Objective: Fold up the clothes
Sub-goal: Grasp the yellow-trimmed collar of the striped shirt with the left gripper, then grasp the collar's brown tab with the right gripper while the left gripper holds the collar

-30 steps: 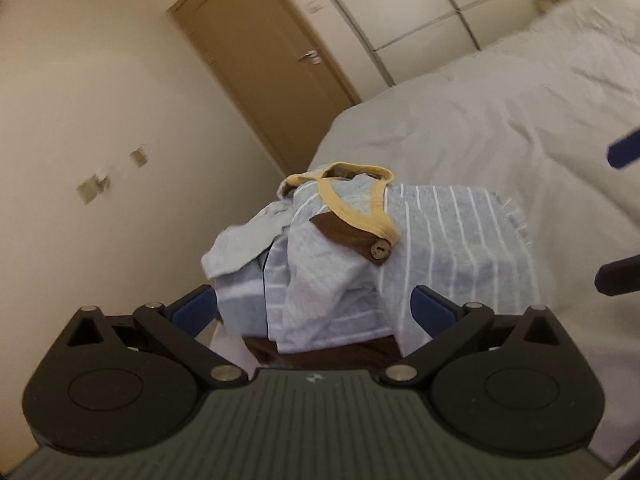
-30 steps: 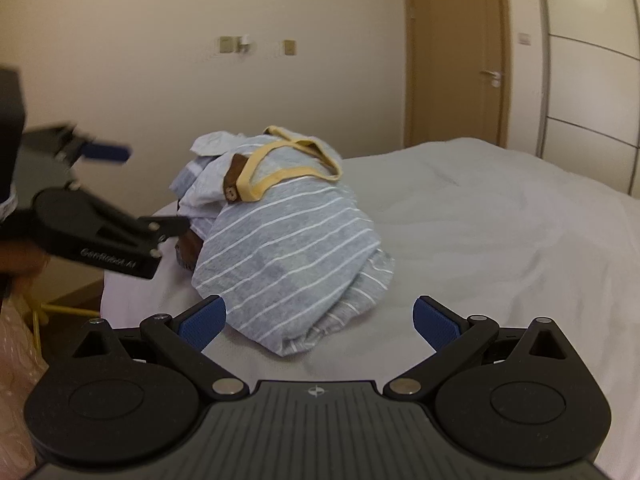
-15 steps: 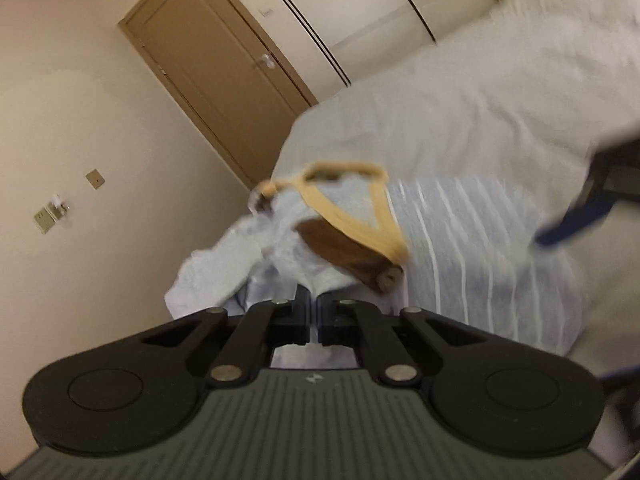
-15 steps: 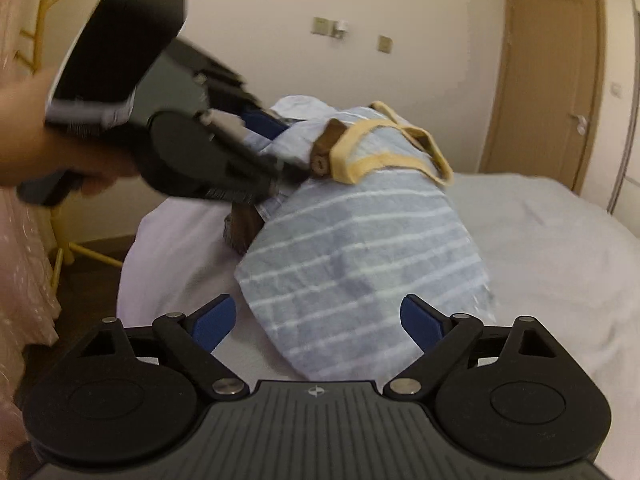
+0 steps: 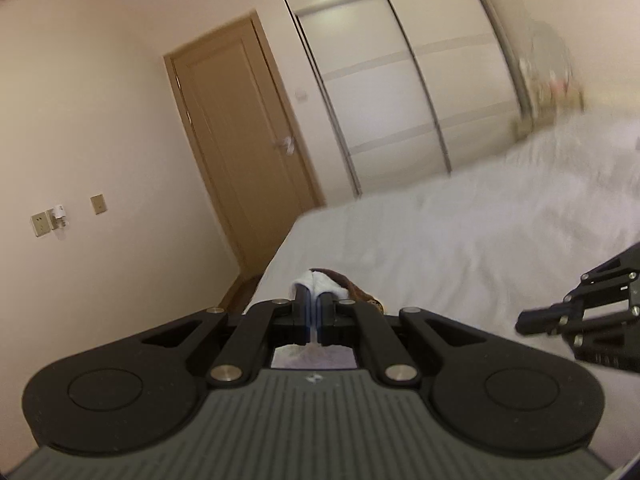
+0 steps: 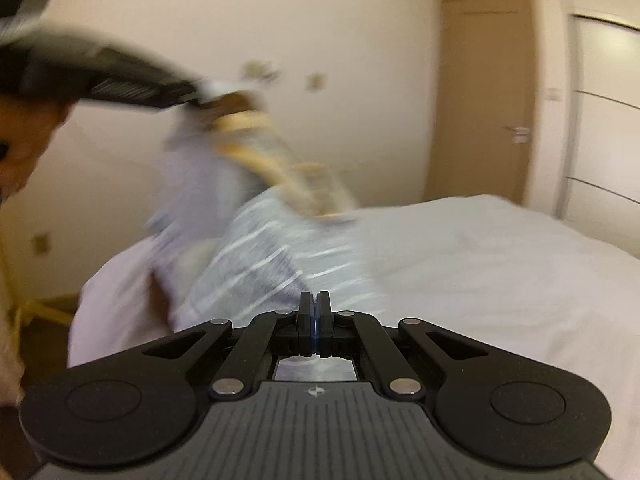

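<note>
So the bed [image 6: 500,280] with its white cover takes up most of the lower right of my right wrist view, and it fills the right half of the left wrist view too. Behind it there's the white wardrobe [image 5: 400,92] across the top of the left view and a brown door [image 5: 244,140] just left of it.

The striped blue garment [image 6: 256,248] sits left of centre in the right view, pretty blurred. Its top end with the yellow trim [image 6: 248,124] is pulled up toward the upper left of the frame, and the lower part drapes down onto the corner of the bed.

My left gripper [image 5: 314,312] is clamped down on a bunched bit of pale fabric with a brown edge, poking up just past the fingertips at bottom centre. From the right view you can see it coming in from the upper left, hanging onto the garment's top end.

My right gripper [image 6: 315,312] has its jaws pressed together at the garment's lower edge. Whether any cloth is actually pinched in there, I can't tell, the fabric's right behind the tips and smeared.
</note>
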Demonstrator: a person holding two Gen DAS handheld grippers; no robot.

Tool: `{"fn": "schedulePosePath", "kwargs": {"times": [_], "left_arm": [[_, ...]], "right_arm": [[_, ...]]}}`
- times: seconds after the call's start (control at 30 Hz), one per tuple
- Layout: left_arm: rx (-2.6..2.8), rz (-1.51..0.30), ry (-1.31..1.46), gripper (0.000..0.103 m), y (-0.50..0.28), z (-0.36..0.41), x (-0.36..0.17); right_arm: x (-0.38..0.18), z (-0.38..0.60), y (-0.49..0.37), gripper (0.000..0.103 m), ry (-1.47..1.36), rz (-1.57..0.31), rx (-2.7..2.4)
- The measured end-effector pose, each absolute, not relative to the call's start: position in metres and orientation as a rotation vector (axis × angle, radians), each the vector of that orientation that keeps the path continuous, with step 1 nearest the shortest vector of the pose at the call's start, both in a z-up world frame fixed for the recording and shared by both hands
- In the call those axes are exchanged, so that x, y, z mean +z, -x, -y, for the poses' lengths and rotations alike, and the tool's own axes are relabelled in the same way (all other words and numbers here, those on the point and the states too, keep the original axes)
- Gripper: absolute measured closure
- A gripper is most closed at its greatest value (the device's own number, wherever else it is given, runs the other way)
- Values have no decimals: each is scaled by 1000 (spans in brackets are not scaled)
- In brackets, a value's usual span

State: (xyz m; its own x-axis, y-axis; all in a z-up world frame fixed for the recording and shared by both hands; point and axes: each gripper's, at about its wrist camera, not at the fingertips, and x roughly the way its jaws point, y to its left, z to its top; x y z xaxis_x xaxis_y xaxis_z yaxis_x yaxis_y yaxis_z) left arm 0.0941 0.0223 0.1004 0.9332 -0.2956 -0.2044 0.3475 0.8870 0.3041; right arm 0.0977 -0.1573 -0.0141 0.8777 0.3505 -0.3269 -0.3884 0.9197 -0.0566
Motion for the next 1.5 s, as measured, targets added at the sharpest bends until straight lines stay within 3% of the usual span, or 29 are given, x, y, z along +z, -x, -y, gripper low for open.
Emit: {"fn": "schedulePosePath", "kwargs": {"times": [0.13,0.4,0.47,0.53,0.57,0.6,0.63,0.67,0.87,1.03,1.23,1.27,1.3,1.37,1.43,1.5], "left_arm": [[-448,-118,-266,102,-46,16,104],[-701,-280,-153,102,28,124,26],[-745,-332,-159,102,39,145,7],[-786,-395,-207,102,45,164,-8],[-808,-420,-230,93,48,166,-15],[-828,-439,-250,76,51,168,-20],[-829,-431,-254,66,54,161,-23],[-821,-412,-256,57,53,149,-26],[-595,-329,-485,49,24,93,-36],[-505,-272,-815,48,-18,89,-70],[-588,-182,-1049,45,-36,86,-117],[-600,-175,-1087,48,-41,88,-125],[-622,-189,-1102,65,-49,91,-128],[-662,-242,-1050,86,-61,92,-121],[-674,-258,-968,87,-67,90,-106],[-660,-229,-906,86,-67,89,-89]], "right_arm": [[10,220,-58,103,62,-244,231],[2,300,33,103,-117,-286,99],[-9,314,53,99,-147,-315,92],[-19,323,66,92,-154,-351,96],[-22,327,71,89,-150,-361,94],[-26,331,75,79,-146,-372,92],[-30,333,78,66,-143,-383,92],[-33,334,80,60,-143,-394,96],[-48,300,76,42,-159,-458,203],[-69,260,54,16,-182,-534,317],[-107,241,37,16,-215,-672,328],[-113,243,36,17,-247,-687,331],[-118,247,35,19,-286,-699,335],[-124,253,31,45,-352,-712,332],[-120,262,32,93,-380,-698,310],[-110,271,36,98,-385,-669,280]]}}
